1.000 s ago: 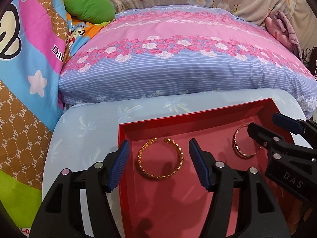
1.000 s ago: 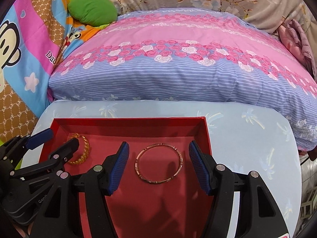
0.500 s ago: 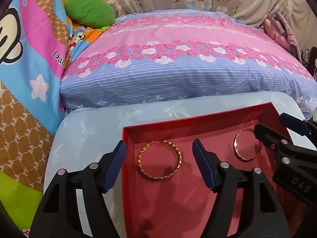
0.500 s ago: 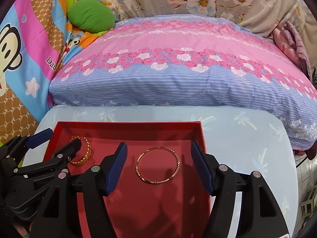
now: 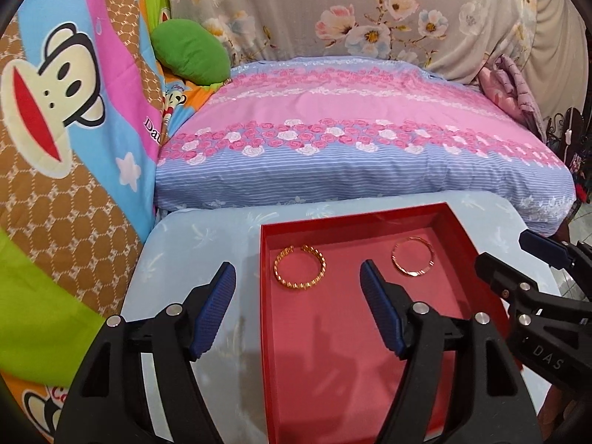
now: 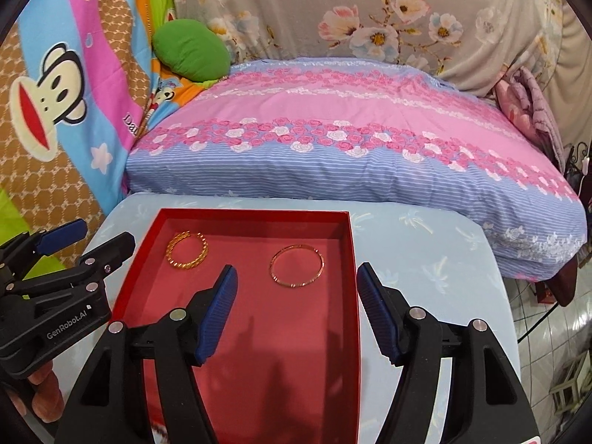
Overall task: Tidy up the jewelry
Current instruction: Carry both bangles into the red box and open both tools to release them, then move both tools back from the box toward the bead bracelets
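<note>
Both bangles are seen lying flat in the red tray (image 5: 458, 229) on the table (image 5: 207, 236), the gold open bangle (image 5: 299, 268) just beyond the gaping, empty left claw (image 5: 298, 309), the thin bangle (image 6: 296, 265) ahead of the right claw (image 6: 298, 309), likewise spread and empty.

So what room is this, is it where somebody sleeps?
Probably a bedroom or a cosy sitting corner at home. There is a big pink and blue flowered pillow, a cartoon monkey blanket and a flowery cloth draped behind. The red jewelry tray sits on a small pale blue table.
</note>
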Demonstrator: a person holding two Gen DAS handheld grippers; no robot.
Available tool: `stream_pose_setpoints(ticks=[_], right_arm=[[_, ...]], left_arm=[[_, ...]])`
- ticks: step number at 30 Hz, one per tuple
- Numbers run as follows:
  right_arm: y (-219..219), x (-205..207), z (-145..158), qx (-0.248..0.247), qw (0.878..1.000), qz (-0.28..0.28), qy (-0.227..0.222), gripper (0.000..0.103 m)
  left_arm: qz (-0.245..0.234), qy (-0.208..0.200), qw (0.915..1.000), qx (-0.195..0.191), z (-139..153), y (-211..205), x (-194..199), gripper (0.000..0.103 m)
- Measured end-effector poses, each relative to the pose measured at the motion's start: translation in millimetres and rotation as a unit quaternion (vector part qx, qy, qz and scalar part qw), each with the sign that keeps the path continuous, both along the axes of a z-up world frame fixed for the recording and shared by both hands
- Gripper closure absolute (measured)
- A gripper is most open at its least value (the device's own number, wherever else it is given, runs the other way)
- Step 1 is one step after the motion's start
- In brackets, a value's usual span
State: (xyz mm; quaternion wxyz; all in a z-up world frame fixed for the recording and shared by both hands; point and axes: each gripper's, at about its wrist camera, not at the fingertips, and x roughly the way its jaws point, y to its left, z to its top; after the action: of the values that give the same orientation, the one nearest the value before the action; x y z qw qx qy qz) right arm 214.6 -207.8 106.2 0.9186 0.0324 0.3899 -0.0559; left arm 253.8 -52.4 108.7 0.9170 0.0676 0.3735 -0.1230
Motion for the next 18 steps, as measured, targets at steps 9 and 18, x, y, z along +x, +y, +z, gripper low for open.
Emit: stream_pose_setpoints(ticks=[9, 18], right_arm=[[24, -62, 16, -0.007, 1.000, 0.015, -0.016, 0.037], [17, -122, 2, -0.001, 1.000, -0.003, -0.002, 0.037]], left_arm=[[0.003, -0.004, 0.9999, -0.012, 9, 16, -69, 0.036], [0.025, 0.011, 0.9994, -0.021, -4, 44, -114, 0.035]])
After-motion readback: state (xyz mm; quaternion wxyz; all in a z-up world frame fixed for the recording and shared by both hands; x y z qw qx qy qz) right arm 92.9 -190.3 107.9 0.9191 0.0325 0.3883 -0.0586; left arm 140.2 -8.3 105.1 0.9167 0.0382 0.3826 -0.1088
